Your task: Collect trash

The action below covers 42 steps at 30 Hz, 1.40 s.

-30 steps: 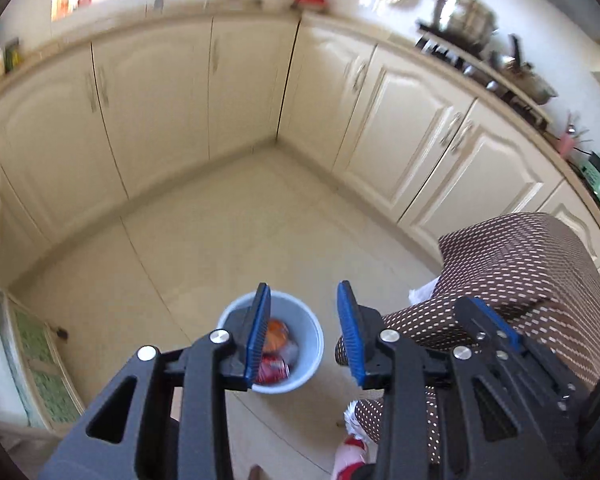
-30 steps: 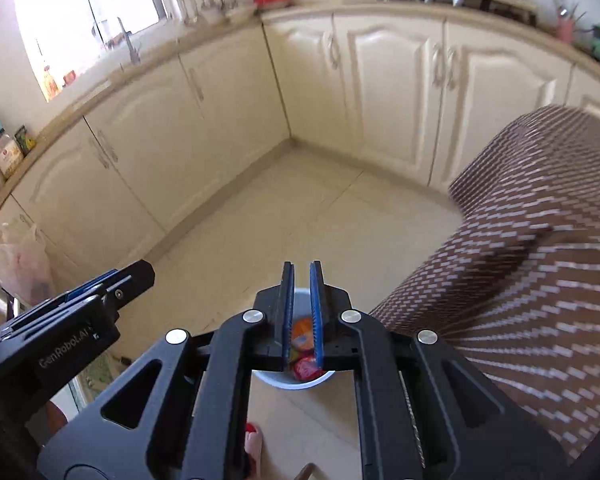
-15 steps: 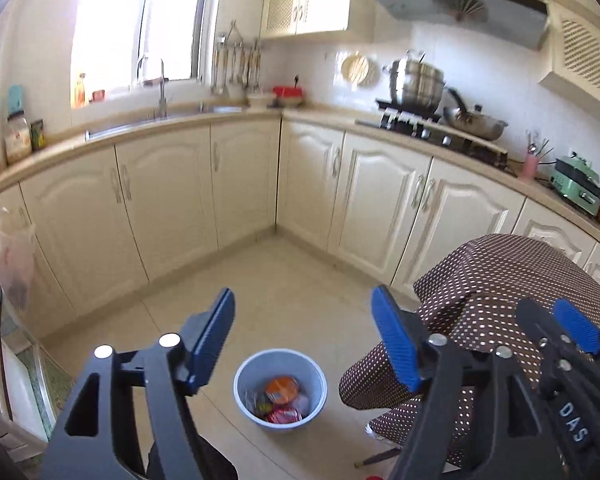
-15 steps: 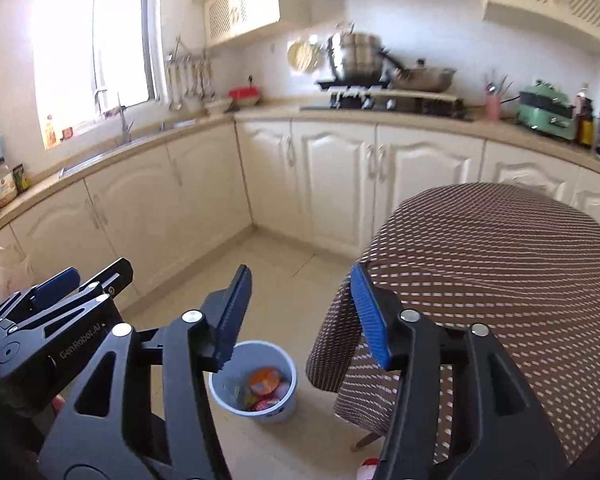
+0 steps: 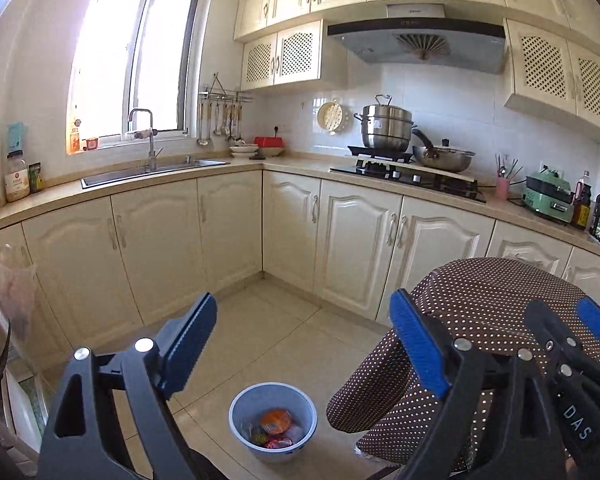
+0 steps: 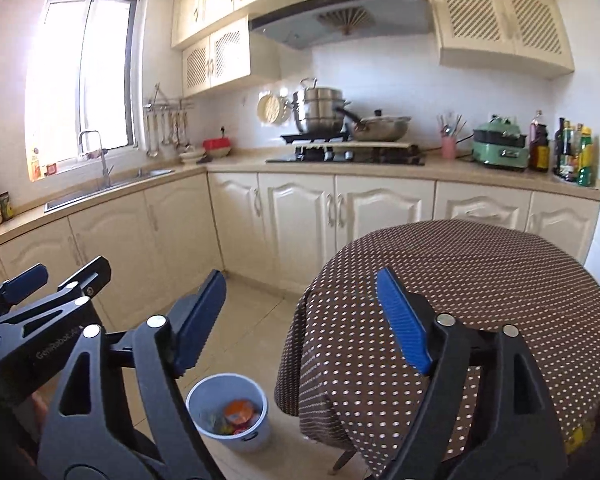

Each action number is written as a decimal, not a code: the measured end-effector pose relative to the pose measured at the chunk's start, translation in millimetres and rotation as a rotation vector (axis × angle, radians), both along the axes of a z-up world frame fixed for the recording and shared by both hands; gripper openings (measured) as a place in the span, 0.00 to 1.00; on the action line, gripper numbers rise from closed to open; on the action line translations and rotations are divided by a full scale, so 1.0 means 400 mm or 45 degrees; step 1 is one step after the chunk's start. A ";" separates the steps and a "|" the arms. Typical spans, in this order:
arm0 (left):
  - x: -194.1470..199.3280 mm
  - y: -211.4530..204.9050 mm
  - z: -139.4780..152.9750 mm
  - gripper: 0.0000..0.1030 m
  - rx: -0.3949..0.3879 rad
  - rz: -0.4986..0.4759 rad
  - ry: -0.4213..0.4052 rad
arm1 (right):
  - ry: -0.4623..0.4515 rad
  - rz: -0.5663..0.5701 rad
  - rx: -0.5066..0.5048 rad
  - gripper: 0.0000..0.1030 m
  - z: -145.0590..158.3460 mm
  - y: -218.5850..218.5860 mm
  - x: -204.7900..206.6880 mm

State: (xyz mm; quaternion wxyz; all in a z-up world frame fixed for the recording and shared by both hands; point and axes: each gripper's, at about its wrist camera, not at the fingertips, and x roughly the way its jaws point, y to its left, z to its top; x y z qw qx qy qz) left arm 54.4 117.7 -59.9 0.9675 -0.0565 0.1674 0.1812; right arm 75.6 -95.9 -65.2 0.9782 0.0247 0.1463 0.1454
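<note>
A pale blue bin [image 5: 273,420] stands on the tiled floor with orange and red wrappers [image 5: 277,427] inside. The right wrist view shows the same bin [image 6: 228,412] low and left of the table. My left gripper [image 5: 304,344] hangs well above the bin, its jaws still opening wide, nothing between the blue pads. My right gripper [image 6: 300,312] is raised beside the table, its jaws also opening, with nothing held. The left gripper [image 6: 40,300] shows at the left edge of the right wrist view.
A round table with a brown dotted cloth [image 6: 460,300] stands right of the bin; its top is bare. Cream cabinets [image 5: 340,240] line the walls, with a sink [image 5: 152,170], a stove with pots [image 5: 404,168] and bottles [image 6: 572,156] on the counter.
Both grippers rose from just above the bin and tilted up toward level. The right jaws went from shut to wide; the left jaws widened further. The bin now looks smaller and lower.
</note>
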 end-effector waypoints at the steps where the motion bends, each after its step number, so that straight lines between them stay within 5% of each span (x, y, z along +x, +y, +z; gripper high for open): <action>1: -0.004 0.000 0.003 0.84 -0.007 -0.004 -0.011 | -0.009 -0.006 0.000 0.79 0.001 -0.004 -0.003; 42: -0.028 -0.078 -0.013 0.84 0.042 -0.175 -0.067 | -0.064 -0.101 0.001 0.87 -0.014 -0.055 -0.046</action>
